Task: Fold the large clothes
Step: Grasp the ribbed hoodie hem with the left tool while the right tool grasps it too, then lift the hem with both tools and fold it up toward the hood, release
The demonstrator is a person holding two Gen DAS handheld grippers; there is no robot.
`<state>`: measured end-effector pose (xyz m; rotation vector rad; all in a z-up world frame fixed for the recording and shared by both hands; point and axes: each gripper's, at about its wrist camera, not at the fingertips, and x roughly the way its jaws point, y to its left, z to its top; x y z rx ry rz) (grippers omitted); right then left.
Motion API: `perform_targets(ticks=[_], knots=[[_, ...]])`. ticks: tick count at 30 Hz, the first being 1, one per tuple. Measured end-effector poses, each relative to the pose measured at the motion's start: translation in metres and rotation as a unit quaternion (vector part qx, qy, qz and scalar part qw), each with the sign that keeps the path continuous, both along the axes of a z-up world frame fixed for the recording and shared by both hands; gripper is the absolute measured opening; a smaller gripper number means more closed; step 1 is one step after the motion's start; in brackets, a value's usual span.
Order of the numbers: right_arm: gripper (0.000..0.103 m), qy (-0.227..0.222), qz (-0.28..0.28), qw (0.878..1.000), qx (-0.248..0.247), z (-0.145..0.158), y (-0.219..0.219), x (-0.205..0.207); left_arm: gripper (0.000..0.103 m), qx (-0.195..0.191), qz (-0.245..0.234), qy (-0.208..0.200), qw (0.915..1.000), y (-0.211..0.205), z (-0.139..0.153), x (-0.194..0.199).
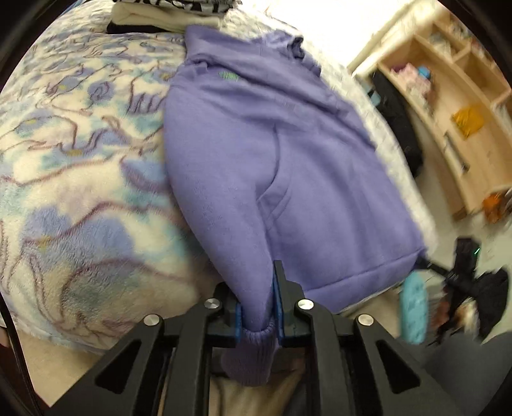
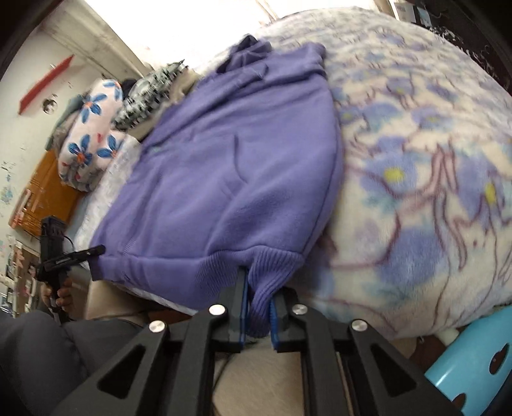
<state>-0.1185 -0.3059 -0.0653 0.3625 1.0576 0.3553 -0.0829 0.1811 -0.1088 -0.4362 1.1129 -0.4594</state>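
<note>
A purple hoodie [image 1: 256, 153] lies lengthwise on the bed, hood at the far end, sleeves folded in. My left gripper [image 1: 257, 307] is shut on the hoodie's ribbed bottom hem at one corner, at the bed's near edge. My right gripper [image 2: 258, 307] is shut on the other bottom corner of the same hoodie [image 2: 230, 166]. The left gripper also shows in the right wrist view [image 2: 76, 256] at the hem's left corner. The right gripper is a blurred shape in the left wrist view [image 1: 460, 272].
A fluffy blue floral blanket [image 1: 80, 160] covers the bed beside the hoodie. Folded clothes [image 1: 166, 16] and a floral pillow [image 2: 89, 134] lie at the far end. A wooden shelf unit [image 1: 448, 112] stands across the floor. A blue stool [image 2: 473, 361] stands near the bed.
</note>
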Motion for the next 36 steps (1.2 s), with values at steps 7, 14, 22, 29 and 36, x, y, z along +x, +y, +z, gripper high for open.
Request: perform_targets(ticks=[7,14,22,29,36], knots=[[0.009,-0.093,-0.002,0.994,0.055,0.058,0.006,0.040,0.011,-0.062,0.029,-0.077,0.9947,-0.007,0.065,0.032],[0.004,-0.167,-0.060,0.981,0.080,0.114,-0.021,0.136,0.011,-0.057,0.082,-0.136,0.9857,0.001,0.120,0.133],[0.018,-0.150,-0.115,0.982,0.023,0.109,-0.028,0.292,0.019,-0.016,0.106,-0.099,0.9893,-0.003,0.101,0.283],[0.068,-0.089,-0.121,0.989,-0.007,0.051,-0.027,0.358,0.072,0.012,0.123,-0.027,0.9919,-0.007,0.041,0.363],[0.068,-0.054,-0.110,0.991,-0.052,0.008,-0.024,0.383,0.074,0.066,0.117,-0.041,0.9900,-0.002,0.023,0.386]])
